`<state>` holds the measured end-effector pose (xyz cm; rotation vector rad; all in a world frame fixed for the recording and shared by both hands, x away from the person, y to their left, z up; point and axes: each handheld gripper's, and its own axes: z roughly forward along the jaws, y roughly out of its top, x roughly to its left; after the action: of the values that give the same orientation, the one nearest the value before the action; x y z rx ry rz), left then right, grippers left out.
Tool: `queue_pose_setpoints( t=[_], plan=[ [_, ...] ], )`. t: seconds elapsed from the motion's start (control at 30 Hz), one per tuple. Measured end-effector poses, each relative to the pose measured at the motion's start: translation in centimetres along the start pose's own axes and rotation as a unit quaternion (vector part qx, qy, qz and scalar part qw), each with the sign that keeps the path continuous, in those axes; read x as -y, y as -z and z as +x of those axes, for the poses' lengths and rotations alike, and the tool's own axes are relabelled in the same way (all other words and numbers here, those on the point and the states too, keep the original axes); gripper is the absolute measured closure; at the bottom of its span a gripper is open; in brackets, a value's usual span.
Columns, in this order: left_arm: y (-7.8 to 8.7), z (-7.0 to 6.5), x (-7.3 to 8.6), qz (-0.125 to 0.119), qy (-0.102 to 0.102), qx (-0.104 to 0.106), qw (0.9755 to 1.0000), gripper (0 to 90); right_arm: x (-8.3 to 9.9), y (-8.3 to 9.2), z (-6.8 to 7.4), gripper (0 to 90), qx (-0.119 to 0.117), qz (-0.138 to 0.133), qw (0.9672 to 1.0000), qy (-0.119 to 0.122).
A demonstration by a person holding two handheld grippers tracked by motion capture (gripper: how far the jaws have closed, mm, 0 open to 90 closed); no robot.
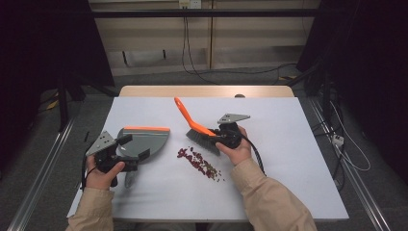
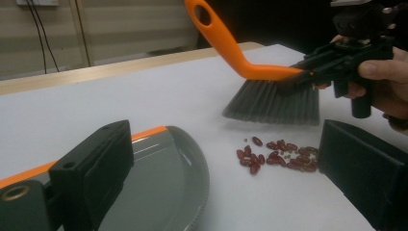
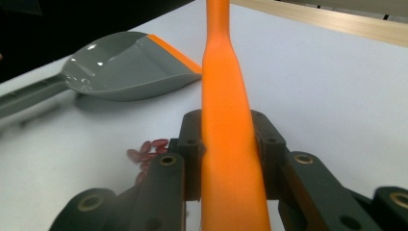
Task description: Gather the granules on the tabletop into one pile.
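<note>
A grey dustpan (image 1: 146, 139) with an orange front lip lies flat on the white table (image 1: 288, 159), left of centre. My left gripper (image 1: 132, 148) hovers over its rear part, jaws wide apart and gripping nothing; in the left gripper view the dustpan (image 2: 168, 183) lies beside the left jaw. My right gripper (image 1: 219, 134) is shut on the orange handle of a brush (image 1: 192, 122), whose grey bristles (image 2: 272, 103) hang just above a scatter of red beans (image 1: 199, 163). The right gripper view has the handle (image 3: 226, 120) clamped between the jaws, beans (image 3: 146, 149) below.
The table's wooden far edge (image 1: 207, 91) borders the white top. Cables (image 1: 337, 139) and metal rails run along the floor on both sides. White surface lies bare around the beans and toward the right and front edges.
</note>
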<state>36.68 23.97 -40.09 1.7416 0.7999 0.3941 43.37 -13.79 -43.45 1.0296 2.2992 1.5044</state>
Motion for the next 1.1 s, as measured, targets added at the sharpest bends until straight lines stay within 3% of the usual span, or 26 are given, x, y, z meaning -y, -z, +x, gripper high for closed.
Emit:
queue_pose_setpoints(
  t=[0.1,0.17,0.27,0.33,0.47,0.77,0.93,1.1],
  plan=[
    [0.0,0.2,0.0,0.0,0.004,-0.001,1.0,5.7,-0.5,-1.1,-0.1,71.2,-0.003,0.002,0.9994,0.036],
    [0.1,0.3,0.1,-0.001,0.005,-0.003,1.0,5.7,-0.7,-1.7,-0.1,71.1,-0.009,0.0,0.999,0.044],
    [0.1,0.3,0.1,0.0,0.006,-0.002,1.0,5.7,-0.9,-2.6,-0.2,71.1,-0.02,-0.002,0.9966,0.08],
    [0.1,0.3,0.1,0.0,0.006,-0.002,1.0,5.7,-0.9,-3.1,-0.4,71.1,-0.033,-0.007,0.9928,0.115],
    [0.2,0.4,0.1,-0.001,0.008,-0.005,1.0,5.7,-0.6,-3.8,-0.2,71.1,-0.047,-0.007,0.9885,0.144],
    [0.2,0.6,0.2,0.0,0.011,-0.008,0.9999,5.7,-0.4,-3.8,0.9,70.9,-0.093,0.01,0.9787,0.182],
    [0.4,0.9,0.3,-0.001,0.013,-0.013,0.9998,5.7,-0.2,-3.5,1.6,70.5,-0.116,0.023,0.9709,0.208],
    [0.5,1.1,0.3,0.0,0.013,-0.017,0.9998,5.7,-0.1,-3.2,2.0,70.3,-0.138,0.029,0.9668,0.213]
  ],
)
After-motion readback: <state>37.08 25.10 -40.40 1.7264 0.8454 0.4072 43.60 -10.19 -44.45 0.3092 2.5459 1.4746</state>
